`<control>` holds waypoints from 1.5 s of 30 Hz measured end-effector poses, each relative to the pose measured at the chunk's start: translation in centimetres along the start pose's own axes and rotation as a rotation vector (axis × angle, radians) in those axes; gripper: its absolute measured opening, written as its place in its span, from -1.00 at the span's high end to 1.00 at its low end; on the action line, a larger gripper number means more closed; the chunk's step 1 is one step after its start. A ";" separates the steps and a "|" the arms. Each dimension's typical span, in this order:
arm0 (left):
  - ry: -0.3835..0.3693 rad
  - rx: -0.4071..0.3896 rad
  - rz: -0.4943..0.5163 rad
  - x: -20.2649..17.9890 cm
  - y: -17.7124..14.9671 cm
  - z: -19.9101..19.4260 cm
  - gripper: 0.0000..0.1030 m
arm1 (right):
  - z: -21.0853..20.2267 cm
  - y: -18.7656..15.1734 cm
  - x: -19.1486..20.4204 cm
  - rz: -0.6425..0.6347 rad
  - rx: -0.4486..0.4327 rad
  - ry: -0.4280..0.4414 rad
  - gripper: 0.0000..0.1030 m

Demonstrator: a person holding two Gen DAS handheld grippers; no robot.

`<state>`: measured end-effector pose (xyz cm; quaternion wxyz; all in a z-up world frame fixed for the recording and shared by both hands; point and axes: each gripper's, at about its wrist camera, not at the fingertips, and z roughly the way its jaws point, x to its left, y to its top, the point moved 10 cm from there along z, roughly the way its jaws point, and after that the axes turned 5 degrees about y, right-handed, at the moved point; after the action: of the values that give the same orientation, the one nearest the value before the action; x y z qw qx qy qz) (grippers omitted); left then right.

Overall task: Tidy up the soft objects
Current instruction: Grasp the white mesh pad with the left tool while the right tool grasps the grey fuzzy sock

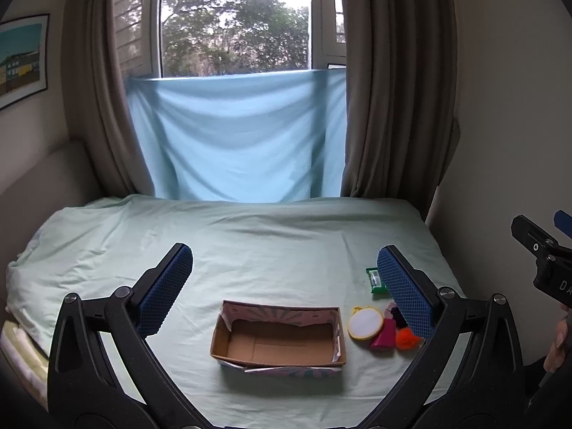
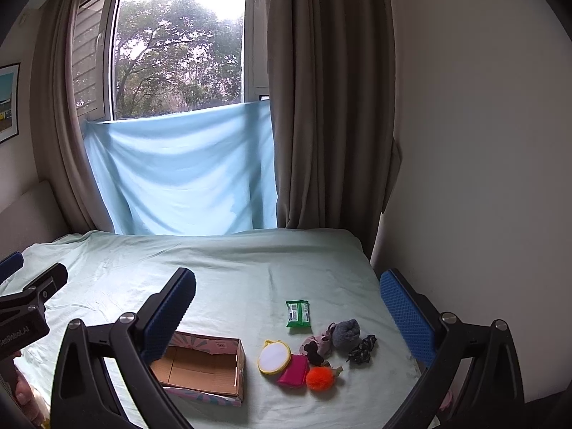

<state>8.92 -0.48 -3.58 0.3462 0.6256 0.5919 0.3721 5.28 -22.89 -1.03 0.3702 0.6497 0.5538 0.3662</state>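
An open-topped rectangular cardboard box (image 2: 203, 366) with patterned pink outer walls is sitting empty on the pale green bedsheet (image 2: 250, 271). At its 3 o'clock, just beside it, a cluster of soft items is lying on the sheet: a round white pad with a yellow rim (image 2: 274, 356), a magenta fabric pouch (image 2: 294, 375) touching that pad, a fluffy orange pom-pom (image 2: 320, 378), a dark grey rolled sock (image 2: 346, 333), a black patterned scrunchie (image 2: 363, 348), and a crumpled pink and dark piece (image 2: 316, 346), possibly two items, since the view is too small to separate them. A green plastic packet (image 2: 297, 314) is lying at the cluster's 12 o'clock, slightly apart.

The left gripper (image 1: 286, 286) is hovering with its blue-padded fingers (image 1: 168, 286) spread wide and holding nothing; the box is appearing between them, toward 6 o'clock. The right gripper (image 2: 289, 321) is likewise gaping wide and empty; the cluster is lying between its fingers (image 2: 405, 314), while the box is sitting partly behind the 9 o'clock finger.
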 end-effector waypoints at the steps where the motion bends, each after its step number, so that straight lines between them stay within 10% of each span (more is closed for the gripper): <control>1: -0.006 0.005 0.003 -0.2 0.2 0.3 -0.99 | 0.2 0.1 -0.2 0.006 0.004 -0.006 -0.99; 13: -0.094 0.183 -0.058 -6.8 -3.5 7.9 -0.99 | 5.1 -2.6 -5.7 0.028 0.105 0.008 -0.99; 27: -0.108 0.457 -0.112 -19.8 -17.9 20.9 -0.99 | 19.3 -11.2 -16.1 -0.001 0.281 0.048 -0.99; 45: -0.039 0.671 -0.267 -25.3 -34.3 36.7 -0.99 | 35.8 -24.5 -20.2 -0.108 0.448 0.132 -0.99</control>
<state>23.91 -23.41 -52.69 0.1785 0.6287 0.7507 0.0966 23.60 -42.79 -40.48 0.1986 0.6597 0.6783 0.2555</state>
